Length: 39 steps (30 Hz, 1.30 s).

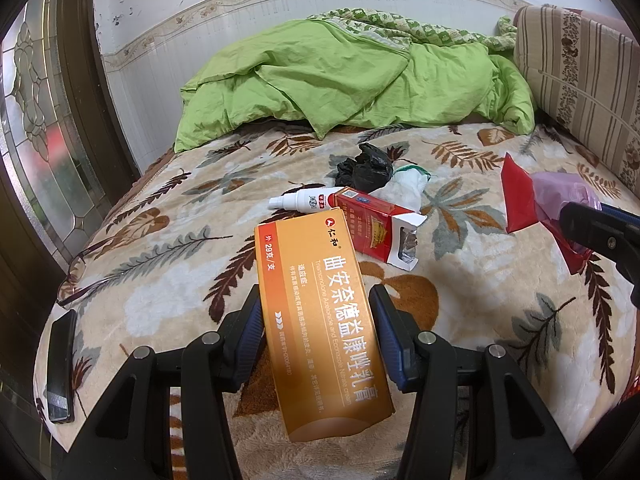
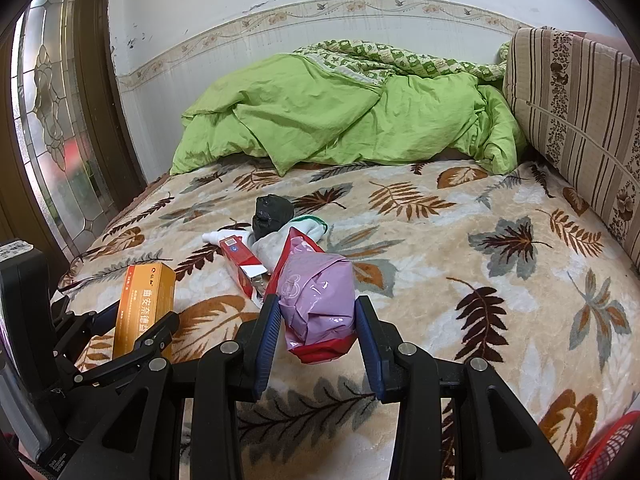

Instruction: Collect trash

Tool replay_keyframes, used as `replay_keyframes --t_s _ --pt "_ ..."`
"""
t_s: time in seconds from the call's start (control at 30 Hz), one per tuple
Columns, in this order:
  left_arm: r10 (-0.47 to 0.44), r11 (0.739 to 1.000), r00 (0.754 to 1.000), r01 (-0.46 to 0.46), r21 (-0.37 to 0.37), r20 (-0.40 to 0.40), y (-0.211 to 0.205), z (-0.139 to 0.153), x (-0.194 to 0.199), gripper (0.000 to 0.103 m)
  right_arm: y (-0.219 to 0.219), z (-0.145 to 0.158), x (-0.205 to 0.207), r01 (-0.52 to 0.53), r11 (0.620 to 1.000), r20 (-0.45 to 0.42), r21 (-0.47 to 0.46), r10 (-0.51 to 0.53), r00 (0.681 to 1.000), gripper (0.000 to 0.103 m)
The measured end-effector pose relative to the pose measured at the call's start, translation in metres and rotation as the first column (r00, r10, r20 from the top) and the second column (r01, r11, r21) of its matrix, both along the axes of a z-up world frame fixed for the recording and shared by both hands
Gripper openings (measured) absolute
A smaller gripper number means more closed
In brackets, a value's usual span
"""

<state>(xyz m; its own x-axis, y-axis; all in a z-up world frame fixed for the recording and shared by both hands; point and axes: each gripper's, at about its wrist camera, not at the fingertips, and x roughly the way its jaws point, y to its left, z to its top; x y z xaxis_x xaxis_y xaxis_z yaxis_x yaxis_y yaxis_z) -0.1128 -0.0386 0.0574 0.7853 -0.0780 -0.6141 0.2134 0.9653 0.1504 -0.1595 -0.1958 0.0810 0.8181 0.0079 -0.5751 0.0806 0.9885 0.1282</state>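
Clamping trash for removal, an orange box (image 1: 320, 320) is gripped by the left gripper (image 1: 318, 332) and a pink packet (image 2: 316, 300) by the right gripper (image 2: 318, 336), both near the cigarette pack (image 1: 376, 228) left on the bed (image 1: 480, 300).

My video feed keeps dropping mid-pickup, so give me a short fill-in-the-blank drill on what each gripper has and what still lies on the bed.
1. The left gripper is shut on the long ____ cardboard medicine box.
2. The right gripper is shut on a pink and ____ plastic packet.
3. The crumpled ____ plastic bag lies on the leaf-patterned blanket.

Missing words: orange; red; black
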Motion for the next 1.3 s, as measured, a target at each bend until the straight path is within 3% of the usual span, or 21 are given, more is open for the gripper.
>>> replay_keyframes --t_s 0.77,1.1,1.3 --pt "-0.025 0.999 1.000 0.025 -0.021 -0.011 -0.002 0.001 -0.003 0.051 -0.010 0.008 -0.007 0.015 1.000 0.018 0.016 -0.016 1.000 0.041" --pt "-0.191 0.977 0.981 0.186 -0.106 -0.034 -0.031 0.023 -0.034 0.051 -0.044 0.021 -0.068 0.077 0.993 -0.010 0.095 -0.076 0.997 0.041" --pt "-0.342 0.932 0.938 0.332 -0.148 -0.053 -0.069 0.038 -0.065 0.051 -0.088 0.033 -0.126 0.180 0.979 -0.013 0.093 -0.180 0.984 0.041"
